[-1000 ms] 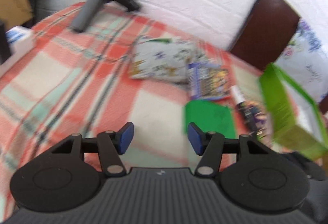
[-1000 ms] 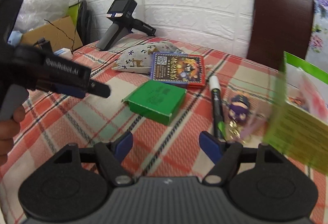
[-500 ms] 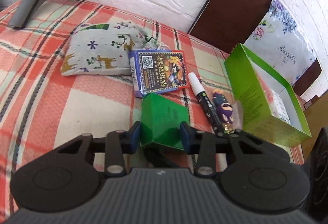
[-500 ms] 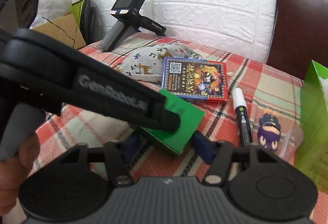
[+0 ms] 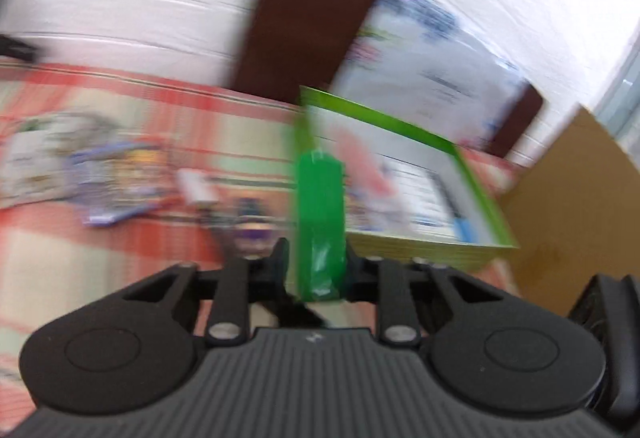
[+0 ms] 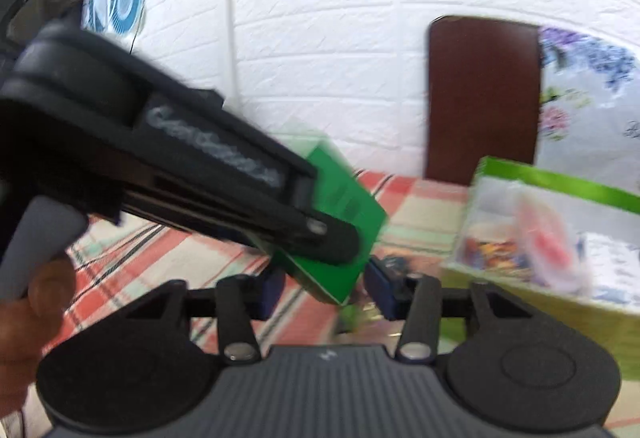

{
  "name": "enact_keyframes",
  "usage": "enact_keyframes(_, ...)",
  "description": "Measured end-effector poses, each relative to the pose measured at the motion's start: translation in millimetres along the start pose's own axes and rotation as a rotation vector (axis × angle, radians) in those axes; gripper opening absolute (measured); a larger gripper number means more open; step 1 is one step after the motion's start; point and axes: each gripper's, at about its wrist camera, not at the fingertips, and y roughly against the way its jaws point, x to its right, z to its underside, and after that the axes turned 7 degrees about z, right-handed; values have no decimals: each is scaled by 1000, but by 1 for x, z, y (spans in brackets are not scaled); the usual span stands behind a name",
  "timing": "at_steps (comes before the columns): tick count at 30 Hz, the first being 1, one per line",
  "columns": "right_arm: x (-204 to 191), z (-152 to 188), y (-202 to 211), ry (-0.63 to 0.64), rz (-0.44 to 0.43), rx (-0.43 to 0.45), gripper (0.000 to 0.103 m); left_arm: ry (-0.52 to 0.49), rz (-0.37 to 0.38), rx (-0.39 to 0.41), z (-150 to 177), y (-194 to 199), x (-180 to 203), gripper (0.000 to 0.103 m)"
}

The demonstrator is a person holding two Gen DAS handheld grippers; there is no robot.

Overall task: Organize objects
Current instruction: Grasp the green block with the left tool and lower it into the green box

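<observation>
1. The room had a white embossed brick-pattern wall (image 6: 360, 37) behind a dark brown chair back (image 6: 482, 97) draped at one side with a floral cloth (image 6: 592, 85). Only the right wrist view showed a blue-and-white fan shape (image 6: 120, 1) on the wall; only the left wrist view showed a brown cardboard panel (image 5: 572, 205) at its right.
2. The counter (image 6: 192, 262) carried a red, cream and pale green checked cloth. In the left wrist view the items lying on it were blurred beyond identification.
3. A lime-green open box (image 5: 400, 181) with straight cardboard walls stood on the counter, printed packets inside; both views showed it.
4. The left tongs (image 5: 320, 270) were clamped on a flat green carton (image 5: 320, 205), held edge-on and clear of the counter, just in front of the open box's near wall. The right wrist view showed the same carton (image 6: 348, 222) broadside, a smooth rectangular slab, with the left tongs (image 6: 332, 242) reaching in from the left and a hand (image 6: 36, 302) on the grey handle.
5. The right tongs (image 6: 326, 290) were closing, blue pads apart. The carton's lower corner appeared between them; contact could not be determined.
</observation>
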Motion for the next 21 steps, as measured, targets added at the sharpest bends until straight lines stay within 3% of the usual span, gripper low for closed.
enact_keyframes(9,89,-5,12,-128,180,69,41,-184,71,-44,-28,-79,78,26)
enact_keyframes(12,115,-7,2,-173,224,56,42,-212,41,-69,-35,-104,87,28)
enact_keyframes(13,121,-7,-3,-178,238,48,46,-220,24,-82,-36,-112,87,31)
enact_keyframes(16,136,-2,-16,-201,283,9,59,-216,-71,-92,-36,-122,81,55)
enact_keyframes(21,137,3,-17,-215,255,7,64,-198,-83,-71,-33,-107,73,58)
